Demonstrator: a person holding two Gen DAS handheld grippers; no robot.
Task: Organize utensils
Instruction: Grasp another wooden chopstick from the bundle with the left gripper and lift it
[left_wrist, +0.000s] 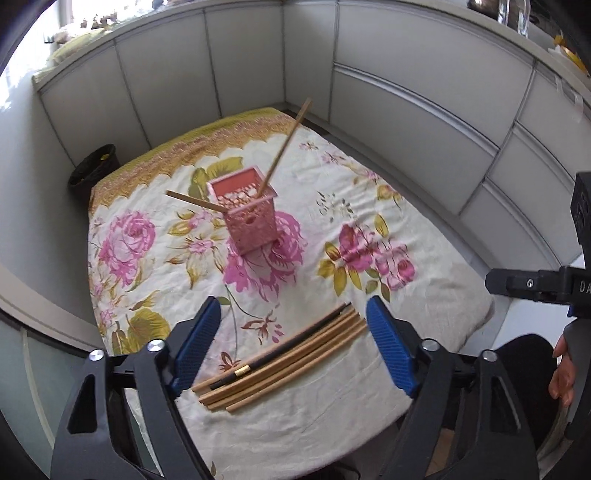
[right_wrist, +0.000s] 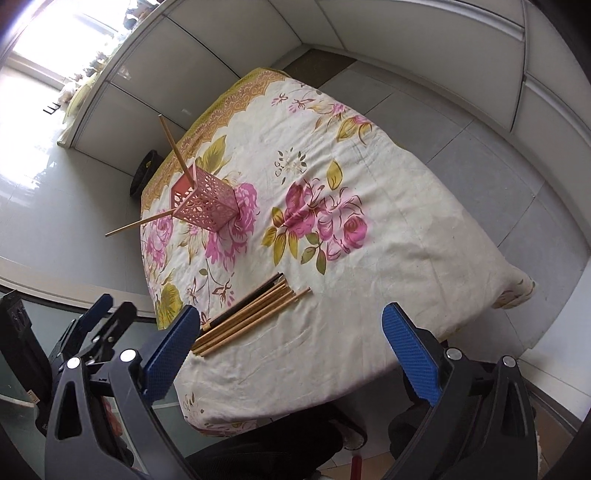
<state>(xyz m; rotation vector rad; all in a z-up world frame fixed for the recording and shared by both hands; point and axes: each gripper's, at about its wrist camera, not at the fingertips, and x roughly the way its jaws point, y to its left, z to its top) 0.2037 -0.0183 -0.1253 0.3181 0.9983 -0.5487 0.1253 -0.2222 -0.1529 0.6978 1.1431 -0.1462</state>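
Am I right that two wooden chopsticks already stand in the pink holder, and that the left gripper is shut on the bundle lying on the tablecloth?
Not quite: the left gripper is open above the bundle, as the left wrist view shows. Two chopsticks do stand in the pink holder.

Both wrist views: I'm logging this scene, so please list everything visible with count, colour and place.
Pink holder: one, perforated, standing mid-table.
Chopsticks in holder: two, tan wood, leaning out in different directions.
Loose chopsticks: a bundle, mostly tan with at least one black, lying on the near part of the table.
Tablecloth: one, cream with pink roses, covering the table.
Dark bin: one, on the floor at the table's far left corner.
Cabinets: white panels along the walls.
Left gripper: blue fingers, open, above the bundle.
Right gripper: blue fingers, open, empty.
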